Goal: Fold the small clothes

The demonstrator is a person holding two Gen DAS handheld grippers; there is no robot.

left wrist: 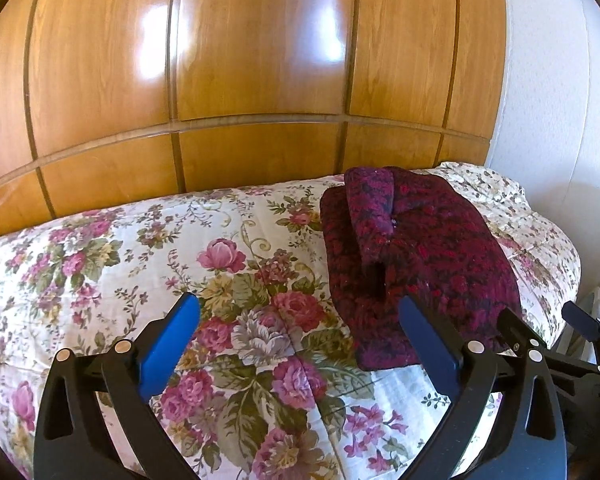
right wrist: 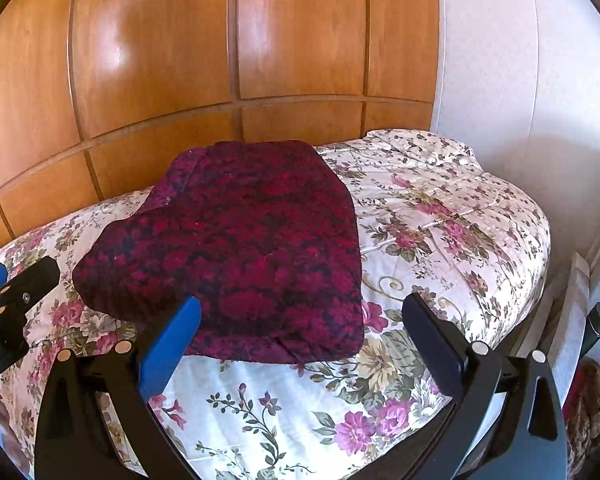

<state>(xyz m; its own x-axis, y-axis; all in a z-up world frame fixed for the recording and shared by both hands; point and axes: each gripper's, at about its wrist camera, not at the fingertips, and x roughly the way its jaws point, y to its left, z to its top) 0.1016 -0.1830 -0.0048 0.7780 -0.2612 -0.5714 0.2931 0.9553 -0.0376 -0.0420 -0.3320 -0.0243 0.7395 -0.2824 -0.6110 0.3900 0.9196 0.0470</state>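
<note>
A dark red and purple knitted garment lies folded on the floral bedspread, with one sleeve laid over its left part. It also shows in the right wrist view, flat and roughly rectangular. My left gripper is open and empty above the bedspread, with the garment's near left edge just inside its right finger. My right gripper is open and empty over the garment's near right corner. The right gripper's fingers show at the left view's right edge, and the left gripper's fingers show at the right view's left edge.
A glossy wooden panelled wall runs behind the bed. A white wall stands to the right. The bed's right edge drops off near a white radiator-like object and a brown object on the floor.
</note>
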